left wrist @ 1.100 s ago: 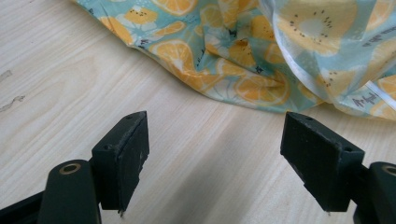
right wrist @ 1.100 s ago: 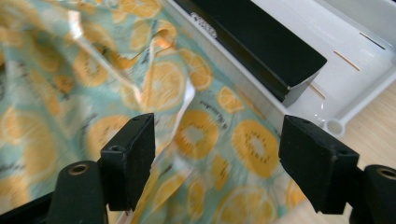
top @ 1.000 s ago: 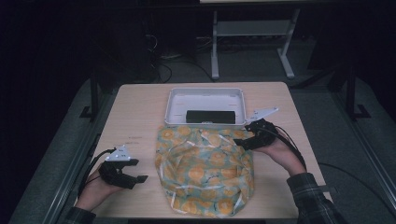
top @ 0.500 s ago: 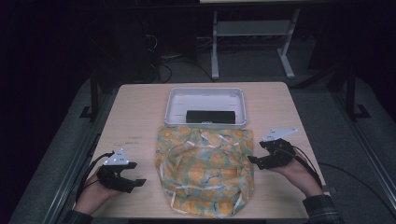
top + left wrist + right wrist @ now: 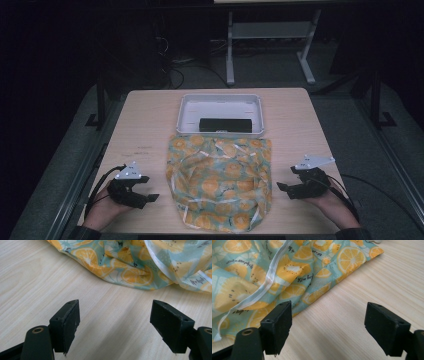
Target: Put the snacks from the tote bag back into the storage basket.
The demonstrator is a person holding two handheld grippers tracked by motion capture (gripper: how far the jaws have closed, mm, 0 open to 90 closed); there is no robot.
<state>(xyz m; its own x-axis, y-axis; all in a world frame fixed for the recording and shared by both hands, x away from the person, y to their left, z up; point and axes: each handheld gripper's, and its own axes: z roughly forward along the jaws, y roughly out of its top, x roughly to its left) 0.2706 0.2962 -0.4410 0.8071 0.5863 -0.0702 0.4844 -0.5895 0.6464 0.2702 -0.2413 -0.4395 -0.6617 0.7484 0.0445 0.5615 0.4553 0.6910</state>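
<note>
From the high view, the crumpled teal cloth printed with orange slices [image 5: 220,185] lies on the pale wooden table [image 5: 145,130] between the two claws, its long axis running from the person's edge toward the white rectangular tray [image 5: 186,111], whose near rim its far edge meets. A flat black block [image 5: 225,124] lies in the tray, beyond both claws. The left gripper [image 5: 145,198] sits just off the cloth's left edge, pointing inward at it; the right gripper [image 5: 284,189] sits just off the right edge, likewise pointing inward. Both are near, the left perhaps a touch nearer to its edge.

In the left gripper view, the left claw's jaws stand wide apart over bare wood, nothing between them. The cloth lies ahead and to the right, its folded hem with a small white label [image 5: 198,279] nearest the right jaw.

In the right gripper view, the jaws have just been opening and stand wide apart and empty. The cloth lies ahead and to the left, its edge running just behind the left jaw, with a white seam [image 5: 268,277] crossing diagonally. A short push forward should put cloth between either pair.
</note>
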